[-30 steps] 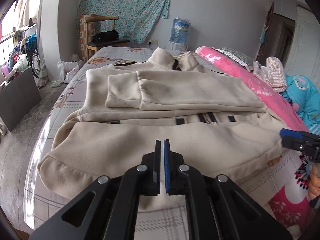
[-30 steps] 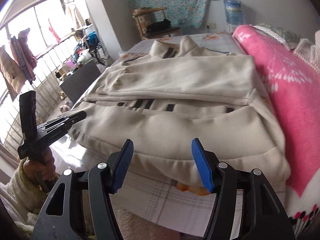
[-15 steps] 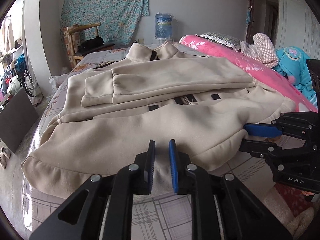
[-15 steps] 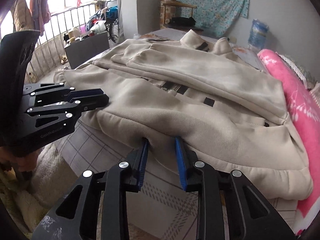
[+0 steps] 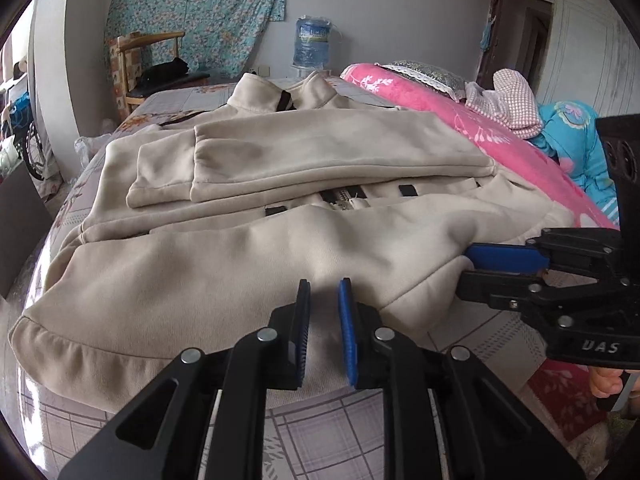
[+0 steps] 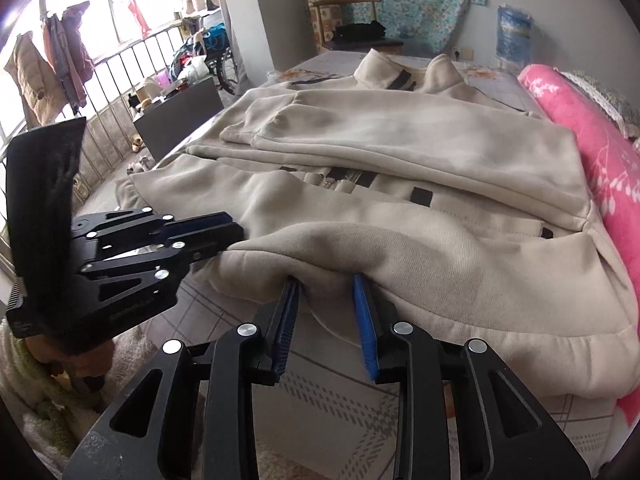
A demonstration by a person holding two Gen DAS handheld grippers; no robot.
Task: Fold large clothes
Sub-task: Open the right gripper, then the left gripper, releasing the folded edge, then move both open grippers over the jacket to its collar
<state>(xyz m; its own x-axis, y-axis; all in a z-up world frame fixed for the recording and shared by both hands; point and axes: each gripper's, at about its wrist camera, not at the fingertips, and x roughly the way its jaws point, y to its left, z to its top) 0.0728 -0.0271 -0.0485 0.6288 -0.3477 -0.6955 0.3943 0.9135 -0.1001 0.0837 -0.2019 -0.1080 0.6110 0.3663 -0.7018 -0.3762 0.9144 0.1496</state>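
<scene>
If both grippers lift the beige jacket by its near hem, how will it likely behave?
The beige jacket will probably sag between the grip points: it already drapes in soft folds over the bed. The thick fleece-like cloth looks fairly heavy. The folded sleeves lie loose on top, so they may slide off.

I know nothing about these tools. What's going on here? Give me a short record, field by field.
garment: beige jacket, spread on the bed, sleeves folded across its front
left gripper: at the near hem, jaws slightly apart, just been opening; grip unclear
right gripper: at the same hem, fabric bunched between its jaws, which have just been opening; grip unclear
beside: pink blanket along one side of the jacket
</scene>
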